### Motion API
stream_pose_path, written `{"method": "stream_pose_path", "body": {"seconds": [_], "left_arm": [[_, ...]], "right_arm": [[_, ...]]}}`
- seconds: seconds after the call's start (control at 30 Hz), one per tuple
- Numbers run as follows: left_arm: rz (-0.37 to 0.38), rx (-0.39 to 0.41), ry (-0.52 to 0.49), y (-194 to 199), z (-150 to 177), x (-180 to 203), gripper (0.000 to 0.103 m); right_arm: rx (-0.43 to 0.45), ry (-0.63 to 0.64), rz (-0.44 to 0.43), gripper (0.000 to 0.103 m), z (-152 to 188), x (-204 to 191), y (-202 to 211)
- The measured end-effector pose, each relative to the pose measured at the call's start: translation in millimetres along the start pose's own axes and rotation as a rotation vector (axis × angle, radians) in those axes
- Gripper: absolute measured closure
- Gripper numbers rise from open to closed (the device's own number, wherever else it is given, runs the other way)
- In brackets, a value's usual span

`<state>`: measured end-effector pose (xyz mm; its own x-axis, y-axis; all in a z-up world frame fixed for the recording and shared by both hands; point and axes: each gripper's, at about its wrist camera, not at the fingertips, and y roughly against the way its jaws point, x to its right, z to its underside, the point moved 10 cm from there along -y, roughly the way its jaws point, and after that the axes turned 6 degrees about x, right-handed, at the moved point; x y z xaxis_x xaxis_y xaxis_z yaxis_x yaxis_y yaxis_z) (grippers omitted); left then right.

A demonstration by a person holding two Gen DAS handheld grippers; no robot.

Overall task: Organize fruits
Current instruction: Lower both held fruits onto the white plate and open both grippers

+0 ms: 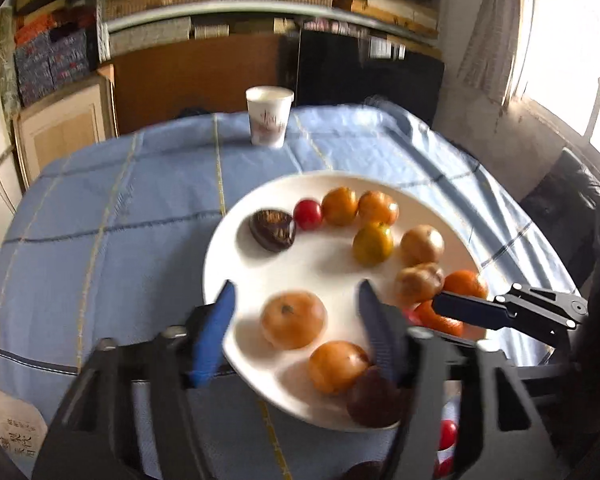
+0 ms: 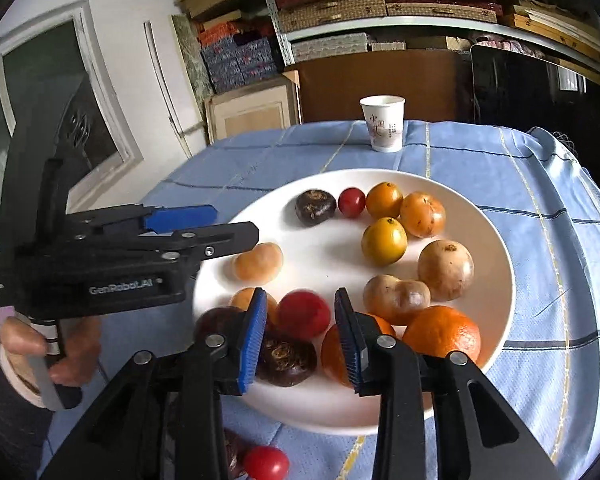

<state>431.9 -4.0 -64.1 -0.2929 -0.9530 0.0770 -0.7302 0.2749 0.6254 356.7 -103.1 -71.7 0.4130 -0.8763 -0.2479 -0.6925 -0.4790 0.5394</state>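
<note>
White plate (image 2: pixel 496 240) sits on the counter (image 2: pixel 560 240) under a blue checked cloth, paper cup (image 2: pixel 383 128) upright beyond it near the far edge.

On the plate, far arc from left to right in the right wrist view: dark chestnut-like fruit (image 2: pixel 315 207), long axis roughly left-right; small red tomato (image 2: pixel 351 201); orange fruit (image 2: pixel 384 200); larger orange fruit (image 2: pixel 422 215). Yellow-green citrus (image 2: pixel 384 241) just in front of those, stem end up. Tan round fruit (image 2: pixel 445 269) to the right, then a tan lumpy double-lobed fruit (image 2: pixel 396 298), long axis left-right. Big bright orange (image 2: pixel 441 334) at the near right rim. Pale orange fruit (image 2: pixel 257 261) on the left side, long axis tilted up to the right.

Left tool (image 1: pixel 294 300): jaws apart, nothing clamped; an orange mandarin (image 1: pixel 293 320) lies on the plate between the fingers, not touched, stem end up. The tool's side view shows in the right wrist camera, a hand (image 2: pixel 52 352) on its grip.

Right tool (image 2: pixel 300 320): jaws narrowly apart, empty; a red tomato (image 2: pixel 304 314) seen through the gap, a dark brown fruit (image 2: pixel 286 356) just beside the left finger. Contact unclear.

Off the plate, on the cloth at the near edge: one more red tomato (image 2: pixel 266 463) beside a dark fruit, mostly hidden.
</note>
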Motion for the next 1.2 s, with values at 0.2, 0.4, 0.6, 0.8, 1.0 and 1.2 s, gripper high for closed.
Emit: {"method": "stream_pose_path", "body": {"seconds": [0.2, 0.4, 0.6, 0.8, 1.0, 1.2], "left_arm": [[-0.044, 0.095, 0.022, 58, 2, 5, 0.006], [-0.152, 0.151, 0.053, 106, 58, 3, 0.005], [-0.356, 0.111, 0.13, 118, 99, -29, 0.005], [-0.466, 0.137, 0.112, 135, 104, -45, 0.005], [-0.436, 0.139, 0.072, 136, 103, -28, 0.005], [-0.432, 0.161, 0.04, 139, 97, -18, 0.005]], "right_arm": [[0.014, -0.016, -0.053, 0.041, 8, -2, 36], [-0.059, 0.072, -0.042, 0.039, 63, -17, 59], [-0.043, 0.245, -0.058, 0.039, 93, -61, 79], [-0.1, 0.275, -0.057, 0.039, 107, -71, 81], [-0.14, 0.072, -0.015, 0.036, 113, -47, 86], [-0.218, 0.076, -0.065, 0.036, 127, -56, 83]]}}
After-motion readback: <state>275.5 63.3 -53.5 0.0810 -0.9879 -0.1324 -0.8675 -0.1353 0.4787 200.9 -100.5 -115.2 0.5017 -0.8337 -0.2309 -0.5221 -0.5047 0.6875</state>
